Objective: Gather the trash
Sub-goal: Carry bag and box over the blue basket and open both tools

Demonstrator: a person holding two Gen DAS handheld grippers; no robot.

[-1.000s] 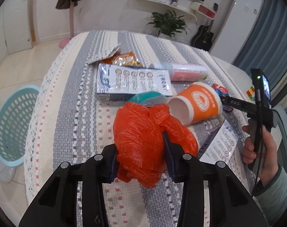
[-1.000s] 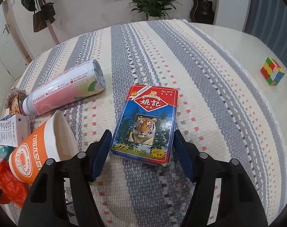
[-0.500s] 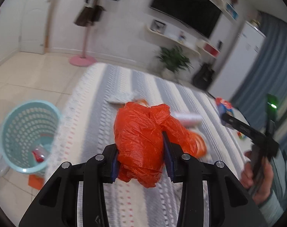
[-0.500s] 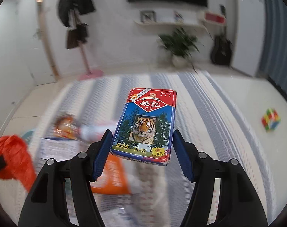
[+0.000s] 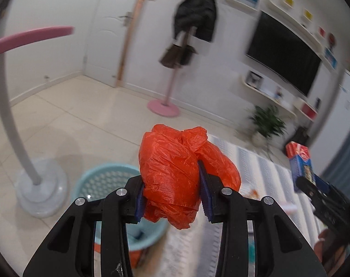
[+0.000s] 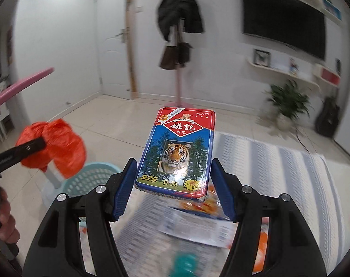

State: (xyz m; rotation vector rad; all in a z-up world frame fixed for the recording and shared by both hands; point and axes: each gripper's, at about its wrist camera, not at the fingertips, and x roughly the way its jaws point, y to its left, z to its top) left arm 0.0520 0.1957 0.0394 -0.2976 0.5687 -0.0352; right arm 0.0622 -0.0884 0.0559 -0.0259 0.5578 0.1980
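trash is in both grippers, and everything turns on the teal basket on the floor. the left gripper has its fingers clamped on the crumpled orange bag, which hangs in the air just above and slightly right of the basket's rim; in the right wrist view the same bag sits above the basket, with the left hand below it. the right gripper has its fingers clamped on the long sides of the card box, long axis running away from the camera, held over the striped bench, to the right of the basket and farther from it. i judge the left gripper nearer, so the bag should drop first once it is carried a little left over the opening.
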